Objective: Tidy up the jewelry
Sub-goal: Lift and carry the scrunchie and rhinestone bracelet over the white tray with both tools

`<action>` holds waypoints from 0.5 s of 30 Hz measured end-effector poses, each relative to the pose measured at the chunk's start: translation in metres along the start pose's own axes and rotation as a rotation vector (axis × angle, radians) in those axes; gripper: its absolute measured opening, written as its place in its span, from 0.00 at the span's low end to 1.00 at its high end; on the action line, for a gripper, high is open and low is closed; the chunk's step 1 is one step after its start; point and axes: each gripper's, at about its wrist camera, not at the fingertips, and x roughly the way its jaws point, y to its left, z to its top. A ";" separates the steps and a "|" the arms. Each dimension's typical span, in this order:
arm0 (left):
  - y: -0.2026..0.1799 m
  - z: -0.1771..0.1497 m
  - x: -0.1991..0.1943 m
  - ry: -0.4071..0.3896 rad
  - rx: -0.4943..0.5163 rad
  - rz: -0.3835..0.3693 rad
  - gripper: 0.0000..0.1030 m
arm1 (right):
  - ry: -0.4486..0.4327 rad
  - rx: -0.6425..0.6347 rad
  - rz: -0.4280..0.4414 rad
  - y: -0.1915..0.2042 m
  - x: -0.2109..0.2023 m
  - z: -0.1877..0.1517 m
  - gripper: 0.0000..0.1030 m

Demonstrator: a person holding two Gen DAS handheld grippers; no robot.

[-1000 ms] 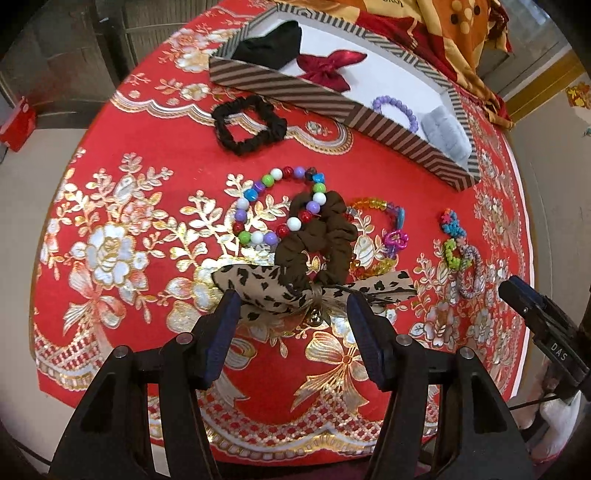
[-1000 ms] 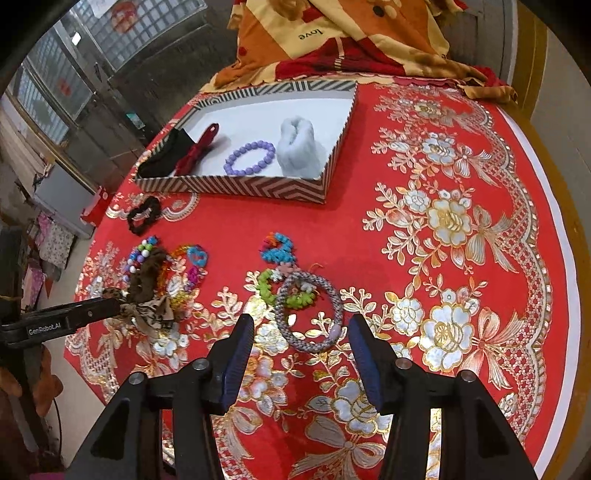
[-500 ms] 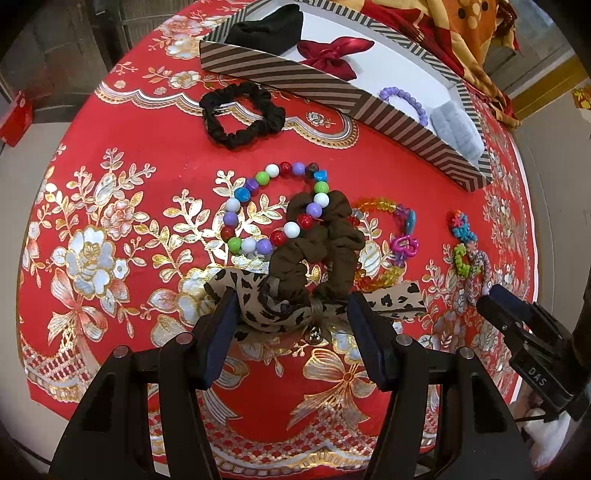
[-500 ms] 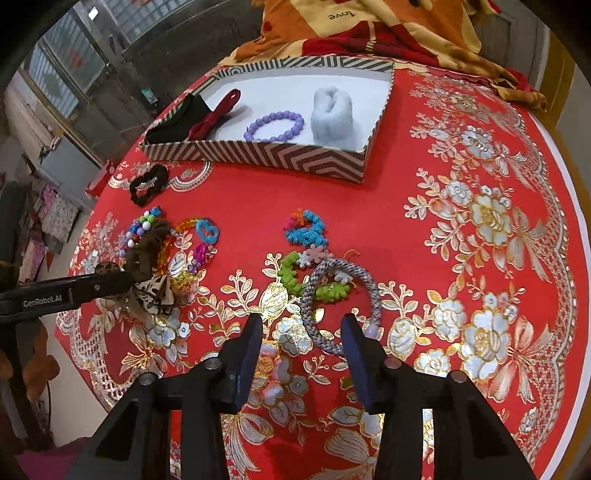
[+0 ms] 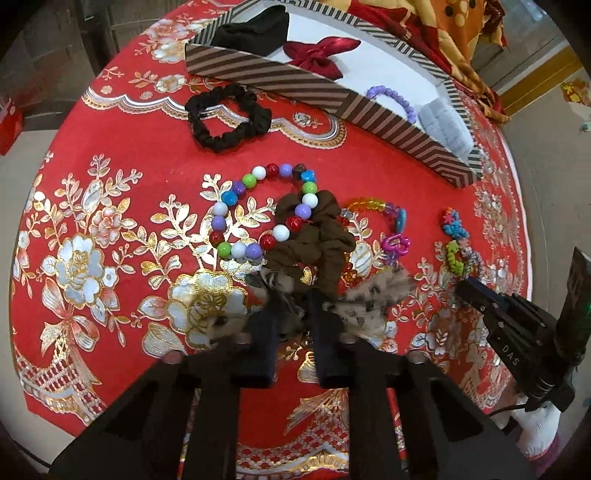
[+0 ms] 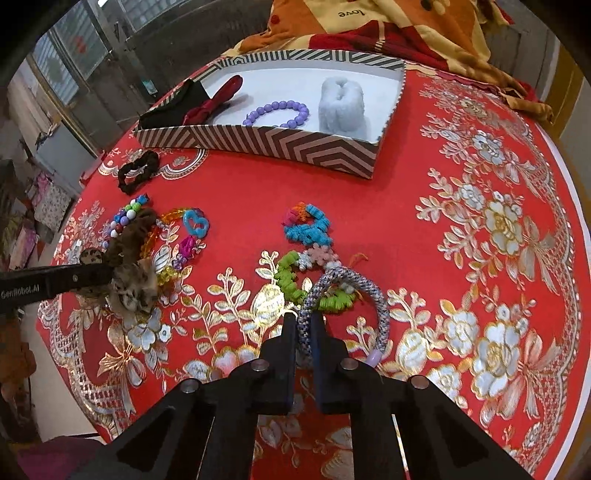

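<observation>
Your left tongs (image 5: 291, 314) are closing, and the spotted bow (image 5: 373, 299) is bunched up between them. The bow is blurry. It sits on the surface by the brown scrunchie (image 5: 314, 240), which lies partly on a bracelet of big colored beads (image 5: 258, 206).

Your right tongs (image 6: 303, 328) are squeezed tight on the gray rope ring (image 6: 347, 291). The ring rests on the surface, on top of a green curly tie (image 6: 291, 277).

The surface is round and wears a red cloth (image 6: 461, 221) with gold and silver flowers. On it you can count one black scrunchie (image 5: 227, 116), one brown scrunchie, one spotted bow, one big-bead bracelet, one clear orange bracelet with heart charms (image 6: 184, 236), one blue curly tie (image 6: 308, 227), one green curly tie and one rope ring.

Farther back sits one striped box (image 6: 280, 142) with a white floor. Inside it you can count four things: one black cloth (image 6: 173, 107), one dark red bow (image 6: 214, 101), one purple bead bracelet (image 6: 277, 112) and one fluffy white scrunchie (image 6: 341, 105).

Behind the box lies an orange and red blanket (image 6: 388, 26). Off to the left there are windows with bars (image 6: 62, 66). A hand in a white glove (image 5: 535, 428) shows at the edge of the left view.
</observation>
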 end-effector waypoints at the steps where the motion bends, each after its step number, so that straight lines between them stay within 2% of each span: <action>1: 0.001 0.000 -0.003 0.002 0.001 -0.016 0.08 | -0.010 0.007 0.008 -0.002 -0.005 -0.001 0.07; 6: 0.003 -0.002 -0.026 -0.022 0.038 -0.043 0.06 | -0.070 0.040 0.046 -0.011 -0.038 0.002 0.07; 15: -0.004 -0.007 -0.069 -0.064 0.067 -0.093 0.05 | -0.121 0.067 0.112 -0.008 -0.063 0.005 0.07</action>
